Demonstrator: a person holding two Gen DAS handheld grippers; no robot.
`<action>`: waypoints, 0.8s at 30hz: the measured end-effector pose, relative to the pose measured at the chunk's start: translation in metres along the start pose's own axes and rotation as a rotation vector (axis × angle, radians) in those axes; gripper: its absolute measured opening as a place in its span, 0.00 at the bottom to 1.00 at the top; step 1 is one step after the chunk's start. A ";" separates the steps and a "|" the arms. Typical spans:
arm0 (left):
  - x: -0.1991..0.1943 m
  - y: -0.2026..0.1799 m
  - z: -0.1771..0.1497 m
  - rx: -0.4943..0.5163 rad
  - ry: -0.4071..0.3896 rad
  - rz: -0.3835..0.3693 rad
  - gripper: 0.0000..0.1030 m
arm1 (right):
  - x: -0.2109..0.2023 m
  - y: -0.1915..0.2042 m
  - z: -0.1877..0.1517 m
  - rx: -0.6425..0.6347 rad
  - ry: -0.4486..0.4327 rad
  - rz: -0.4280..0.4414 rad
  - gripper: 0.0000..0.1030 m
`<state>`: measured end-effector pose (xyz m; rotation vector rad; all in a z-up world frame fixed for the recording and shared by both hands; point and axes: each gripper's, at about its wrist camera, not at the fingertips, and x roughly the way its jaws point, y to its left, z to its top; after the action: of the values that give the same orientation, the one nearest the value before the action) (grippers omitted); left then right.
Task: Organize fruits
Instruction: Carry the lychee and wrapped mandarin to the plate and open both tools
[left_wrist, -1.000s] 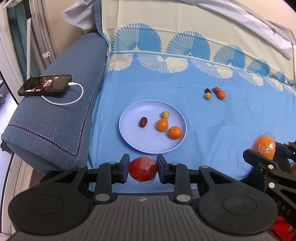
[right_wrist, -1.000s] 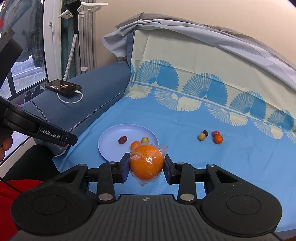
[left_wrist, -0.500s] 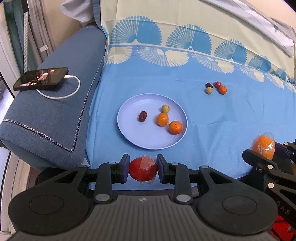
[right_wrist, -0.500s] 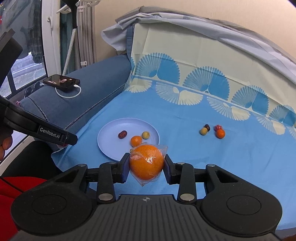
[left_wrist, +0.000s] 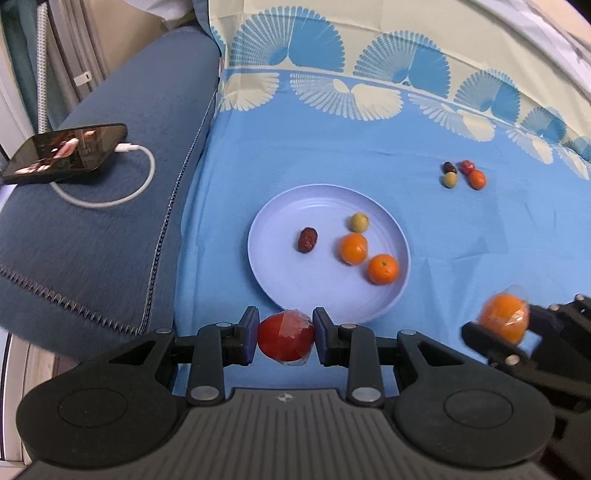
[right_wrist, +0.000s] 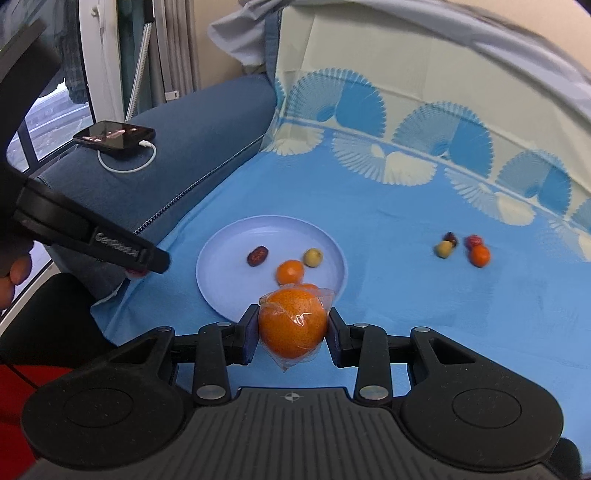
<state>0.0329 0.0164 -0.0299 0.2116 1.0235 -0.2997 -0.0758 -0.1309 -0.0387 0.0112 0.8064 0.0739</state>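
My left gripper (left_wrist: 285, 340) is shut on a plastic-wrapped red tomato (left_wrist: 285, 339), held at the near rim of a pale blue plate (left_wrist: 280, 280). The plate (right_wrist: 221, 273) holds a red date (left_wrist: 307, 240), a green olive-like fruit (left_wrist: 359, 222) and two small oranges (left_wrist: 353, 248). My right gripper (right_wrist: 292, 329) is shut on a plastic-wrapped orange (right_wrist: 292, 325), just short of the plate's near rim; it also shows in the left wrist view (left_wrist: 504, 322). Several small fruits (left_wrist: 463, 174) lie in a cluster on the blue cloth to the right of the plate.
A blue sofa arm (left_wrist: 110, 206) on the left carries a phone (left_wrist: 64, 153) with a white charging cable (left_wrist: 110, 199). The patterned blue cloth (left_wrist: 480, 236) covers the seat and backrest. The left gripper's body (right_wrist: 92, 240) crosses the right wrist view at left.
Both grippers have moved forward toward the plate, still holding their fruit. The plate and the loose fruits have not moved.
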 end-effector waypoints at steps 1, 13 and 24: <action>0.006 0.001 0.005 0.001 0.003 0.002 0.33 | 0.008 0.000 0.002 0.001 0.008 0.007 0.38; 0.098 -0.001 0.055 0.050 0.095 0.013 0.34 | 0.098 0.000 0.020 -0.024 0.103 0.050 0.38; 0.150 -0.004 0.074 0.094 0.105 0.041 0.88 | 0.149 -0.003 0.028 -0.044 0.164 0.077 0.58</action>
<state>0.1632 -0.0325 -0.1219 0.3355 1.1084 -0.3025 0.0475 -0.1231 -0.1272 -0.0054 0.9684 0.1671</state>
